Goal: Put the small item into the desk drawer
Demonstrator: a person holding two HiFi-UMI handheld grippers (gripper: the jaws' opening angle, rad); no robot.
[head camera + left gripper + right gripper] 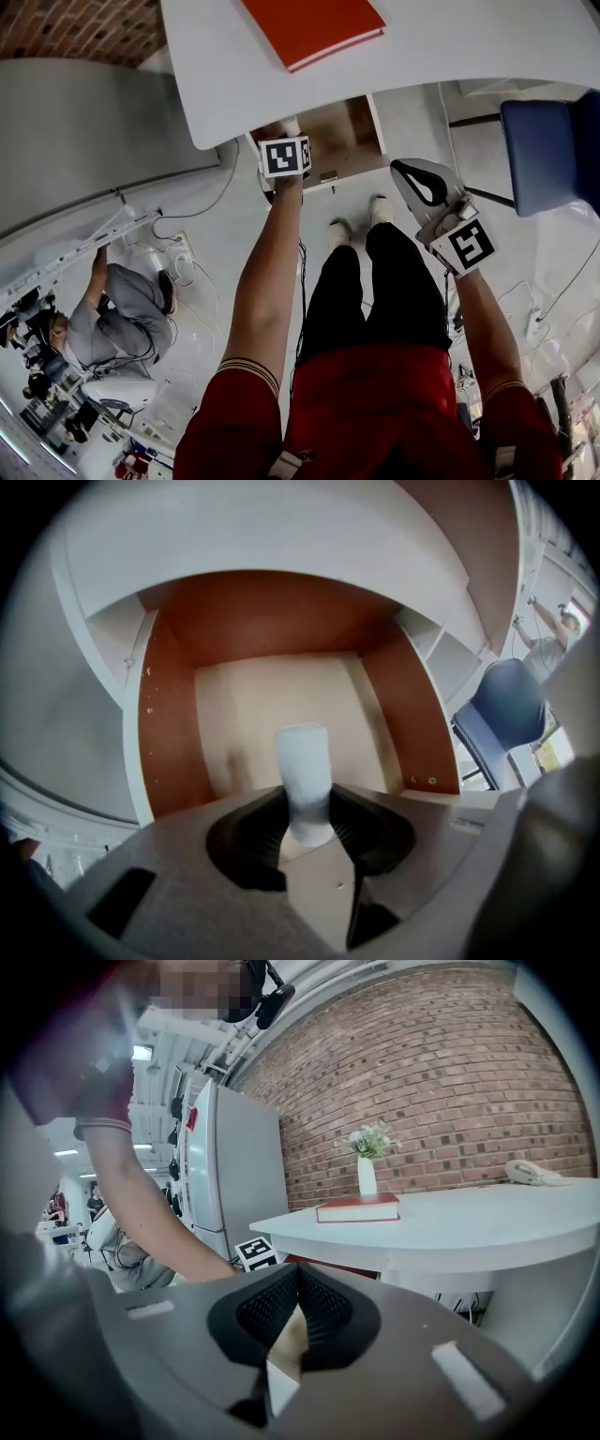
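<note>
Between our left gripper's (307, 806) ribbed pads sits the small item (302, 766), a pale white cylinder pinched near its lower end. Its long axis runs straight out along the jaws, and its free end points at the drawer (171, 726). The pads press on both of its sides, so we judge the grip firm. Directly beyond that free end lies the drawer's bare, light floor, with brown side walls to either side and the back wall beyond. The item is already inside the drawer's outline but apart from the floor; how high it hangs we cannot tell. This is the relation the next move turns on: the floor is dead ahead along the item's axis, so we judge that a short lowering and then a release would finish the job.

Our right gripper (295, 1286) has its jaws pressed together on nothing. It is held back at our right side, well apart from the drawer, so the left is the nearer one.

Above the drawer spreads the white desk (450, 47), bearing a red book (314, 26) and a vase of flowers (367, 1162). A blue chair (553, 150) stands to the right, a brick wall (450, 1072) rises behind, and a person (122, 309) crouches on the floor to our left.
</note>
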